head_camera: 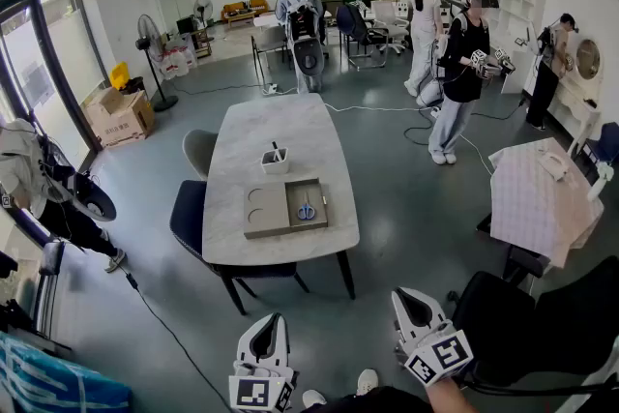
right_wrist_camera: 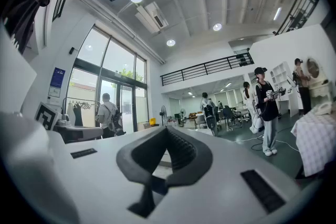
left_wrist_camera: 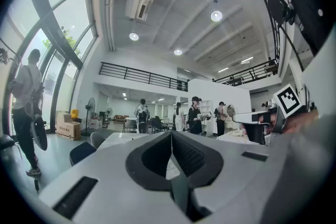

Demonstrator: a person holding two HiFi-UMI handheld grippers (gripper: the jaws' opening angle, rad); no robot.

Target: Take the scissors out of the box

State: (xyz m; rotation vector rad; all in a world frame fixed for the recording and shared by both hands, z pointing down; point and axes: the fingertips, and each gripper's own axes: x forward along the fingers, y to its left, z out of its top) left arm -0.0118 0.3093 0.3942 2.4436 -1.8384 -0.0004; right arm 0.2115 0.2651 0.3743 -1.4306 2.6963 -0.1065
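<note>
Scissors [head_camera: 306, 210] (blue handles) lie flat in the right-hand half of the open box [head_camera: 294, 192]. The left half of it shows two round recesses. The box sits toward the near end of the pale table [head_camera: 280, 121].

Just beyond the box stands a small white holder [head_camera: 275, 162] with dark items upright in it, possibly pens; they are too small to confirm.

Left gripper [head_camera: 277, 318]: low at the near edge of the head view, well apart from the table. Its own view shows the jaws pressed together with nothing between them.

Right gripper [head_camera: 399, 295]: beside the left one, likewise well short of the table. Jaws pressed together, empty.

Both grippers point level into the room.

A dark chair [head_camera: 189, 213] is tucked in at the table's left side, with a grey chair [head_camera: 198, 148] just beyond it. Several persons stand further back in the room.
</note>
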